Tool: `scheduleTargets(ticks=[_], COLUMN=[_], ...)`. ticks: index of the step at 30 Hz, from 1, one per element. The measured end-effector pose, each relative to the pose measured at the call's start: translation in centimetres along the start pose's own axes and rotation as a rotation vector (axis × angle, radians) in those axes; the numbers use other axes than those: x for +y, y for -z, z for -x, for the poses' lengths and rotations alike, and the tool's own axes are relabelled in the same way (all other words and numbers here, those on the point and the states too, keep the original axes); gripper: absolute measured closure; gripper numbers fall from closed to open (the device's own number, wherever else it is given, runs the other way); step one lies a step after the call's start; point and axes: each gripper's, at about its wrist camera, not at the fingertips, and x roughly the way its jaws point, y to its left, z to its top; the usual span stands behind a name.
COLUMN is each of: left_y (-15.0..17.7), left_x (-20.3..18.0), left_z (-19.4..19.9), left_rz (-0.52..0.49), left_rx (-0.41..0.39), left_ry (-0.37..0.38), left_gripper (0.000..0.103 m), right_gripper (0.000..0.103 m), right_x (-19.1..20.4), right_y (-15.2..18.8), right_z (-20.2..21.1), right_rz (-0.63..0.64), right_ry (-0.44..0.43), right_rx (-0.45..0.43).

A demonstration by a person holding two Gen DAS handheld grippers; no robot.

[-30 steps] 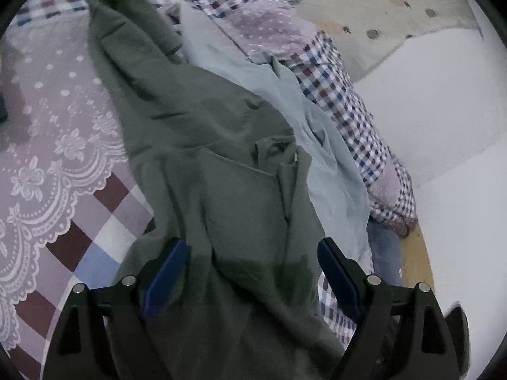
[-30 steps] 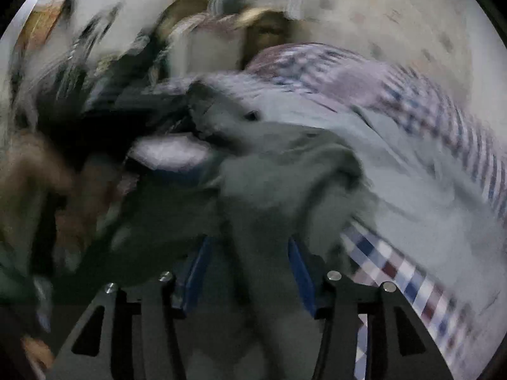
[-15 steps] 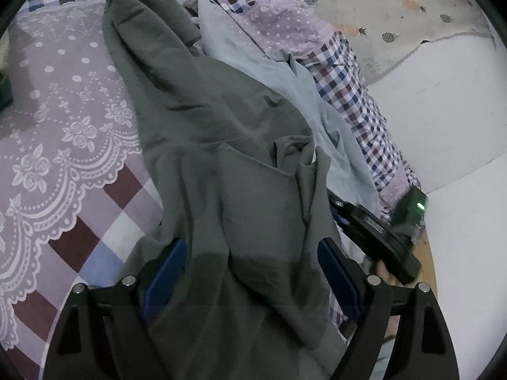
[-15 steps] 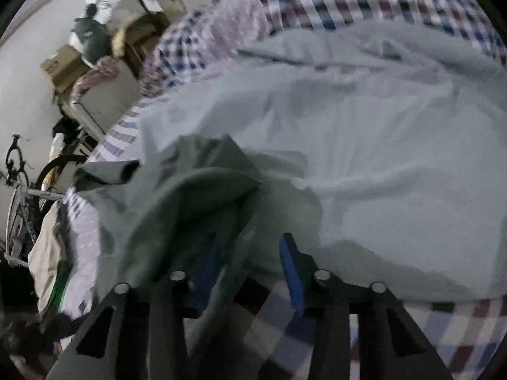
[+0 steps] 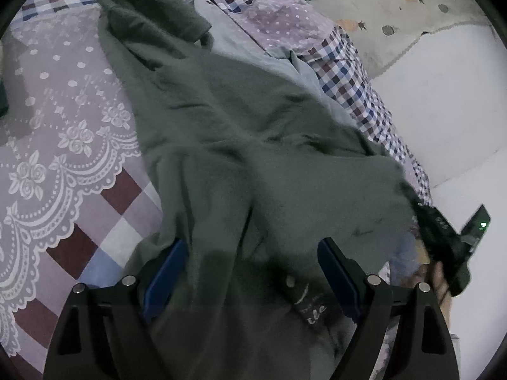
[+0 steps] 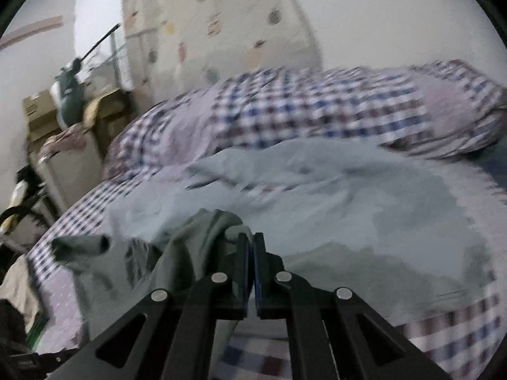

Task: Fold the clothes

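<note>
A dark green garment lies lengthwise over the bed, running from between my left gripper's fingers to the far end. My left gripper hovers open over its near end, blue pads on either side of the cloth. At the right edge, my right gripper holds the garment's side stretched out. In the right wrist view the right gripper is shut, with a bunch of the green garment at its tips. A light grey-blue garment lies beneath, also showing as a strip.
The bed carries a checked quilt and a purple lace-print cover. A white wall borders the bed on the right. Cardboard boxes and a fruit-print curtain stand beyond the bed.
My right gripper has shut on the green garment's edge and drawn it out to the right, spreading it over the light garment. The left gripper stayed open over the near end.
</note>
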Motion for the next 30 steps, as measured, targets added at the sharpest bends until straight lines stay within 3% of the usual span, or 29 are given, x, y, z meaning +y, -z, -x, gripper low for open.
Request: scheduleTargets(ticks=[5, 11, 14, 18, 20, 23, 25, 26, 27, 30], left_y=[0.2, 0.3, 0.4, 0.6, 0.7, 1.3, 1.8, 2.0, 2.3, 3.1], left_x=[-0.4, -1.0, -1.6, -1.8, -2.2, -2.9, -3.6, -4.0, -4.4, -5.9], left_z=[-0.2, -0.5, -0.7, -0.5, -0.6, -0.6, -0.7, -0.7, -0.7, -0.3], left_rz=[-0.033, -0.055, -0.076, -0.090, -0.094, -0.105, -0.123, -0.135, -0.148, -0.194], left_rx=[-0.005, -0.009, -0.013, -0.017, -0.019, -0.021, -0.023, -0.025, -0.026, -0.050], left_ry=[-0.031, -0.062, -0.085, -0.102, -0.106, -0.101, -0.108, -0.109, -0.111, -0.105], left_gripper=[0.015, 0.015, 0.015, 0.015, 0.015, 0.015, 0.015, 0.015, 0.015, 0.015], right_gripper=[0.102, 0.102, 0.101, 0.099, 0.099, 0.097, 0.085, 0.071, 0.064, 0.061], right_x=[-4.6, -10.4, -11.9, -12.7, -12.5, -10.2, -9.2, -9.3, -9.6, -11.3], right_y=[-0.8, 1.0, 3.7, 8.8, 11.2, 13.8, 14.5, 14.2, 14.0, 11.7], right_z=[2.9, 10.6, 14.1, 16.0, 16.4, 16.8, 17.0, 17.1, 17.2, 15.7], right_rz=[-0.076, -0.243, -0.245, -0.206, -0.175, 0.003, 0.103, 0.119, 0.133, 0.116], right_ry=[0.156, 0.372, 0.417, 0.367, 0.254, 0.131, 0.083, 0.083, 0.086, 0.122], right_rx=[-0.033, -0.144, -0.086, 0.105, 0.204, 0.319, 0.349, 0.342, 0.333, 0.297])
